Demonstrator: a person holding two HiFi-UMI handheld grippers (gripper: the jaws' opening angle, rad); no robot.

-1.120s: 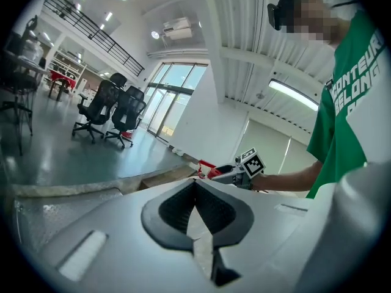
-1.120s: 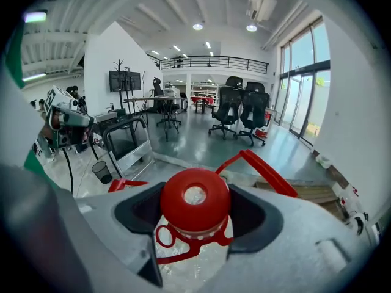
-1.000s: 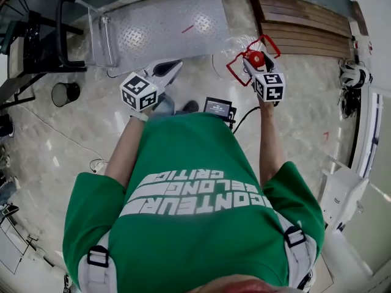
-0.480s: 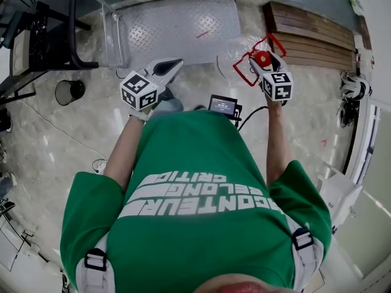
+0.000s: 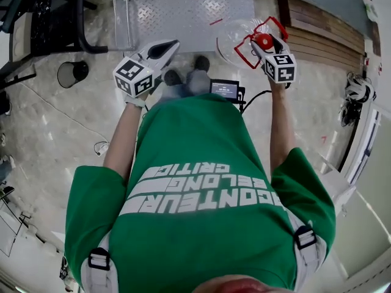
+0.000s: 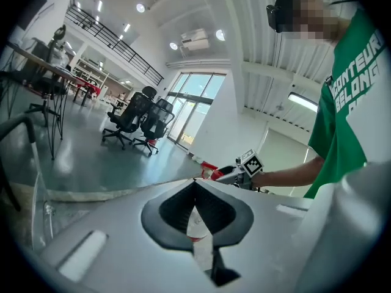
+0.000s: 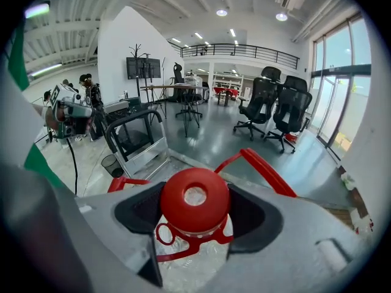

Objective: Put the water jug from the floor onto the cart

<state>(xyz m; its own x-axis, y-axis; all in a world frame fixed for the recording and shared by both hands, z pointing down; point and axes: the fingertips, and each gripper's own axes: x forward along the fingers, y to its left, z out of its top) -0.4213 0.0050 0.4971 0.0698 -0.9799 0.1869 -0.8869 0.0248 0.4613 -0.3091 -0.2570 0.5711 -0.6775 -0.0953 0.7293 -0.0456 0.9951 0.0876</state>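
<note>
1. Red cap (image 7: 194,200) of the water jug (image 5: 235,39) is clamped between the jaws of the right tool (image 5: 263,41). The clear jug hangs from it, off the floor (image 5: 67,133), close to the near right corner of the cart (image 5: 183,11).
2. The left tool (image 5: 170,46) has its jaws pressed together on nothing and is held out beside the jug, near the front edge of the cart's steel deck.
3. Carry the jug forward until its whole base is over the deck, not just the corner.
4. Hung by the neck, it will likely swing, so go slowly and lower it straight down to land flat.
5. Aim for the middle of the deck, away from the edges.
6. Open the right tool only once the deck bears the weight. The left tool could steady the jug's side.
</note>
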